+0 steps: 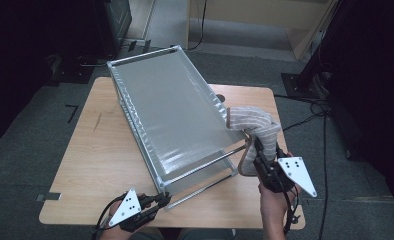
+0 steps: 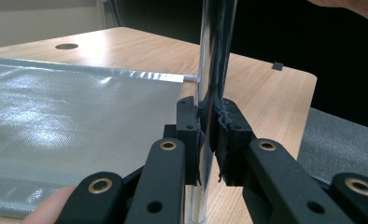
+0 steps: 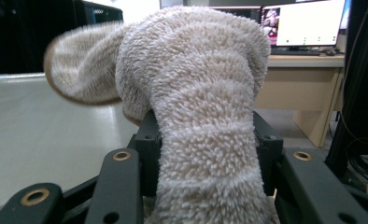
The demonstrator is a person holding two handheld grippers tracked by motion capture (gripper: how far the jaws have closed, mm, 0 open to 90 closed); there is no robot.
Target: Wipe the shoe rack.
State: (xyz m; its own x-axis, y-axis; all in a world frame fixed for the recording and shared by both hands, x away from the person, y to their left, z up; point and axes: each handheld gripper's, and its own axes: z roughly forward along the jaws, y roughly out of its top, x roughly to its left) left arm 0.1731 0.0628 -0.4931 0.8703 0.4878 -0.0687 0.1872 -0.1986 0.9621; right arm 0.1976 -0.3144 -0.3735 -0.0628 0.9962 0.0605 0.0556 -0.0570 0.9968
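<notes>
High view, rack: your metal-framed rack [image 1: 170,120] with its grey translucent panel stands on the wooden table [image 1: 95,165], running from the far left toward your near right.
High view, left gripper: your left gripper [image 1: 164,200] sits at the near table edge, its jaws on the rack's near corner post [image 1: 162,189].
High view, right gripper: your right gripper [image 1: 259,150] is at the rack's near right end, just beside the frame's lower bars, with a striped fuzzy sock [image 1: 257,131] rising from it and draping over toward the panel's right edge.
High view, surroundings: cables [image 1: 315,112] trail over the grey floor at the right.

Left gripper view, grip: your jaws are clamped together on the shiny upright post [image 2: 215,70]; both pads press its sides.
Left gripper view, post: it stands upright on the table [image 2: 266,88], with the grey panel [image 2: 70,121] stretching away to its left.
Left gripper view, hand: one of your fingertips [image 2: 46,207] shows at the bottom left.

Right gripper view, grip: your jaws hold the cream sock [image 3: 205,116] between them, the pads pressing its sides.
Right gripper view, sock: it rises from the jaws, bulges at the top and folds over, its open cuff pointing left and blurred.
Right gripper view, background: a pale panel surface [image 3: 46,130] lies at the left, a desk with lit monitors [image 3: 303,23] at the far right.
</notes>
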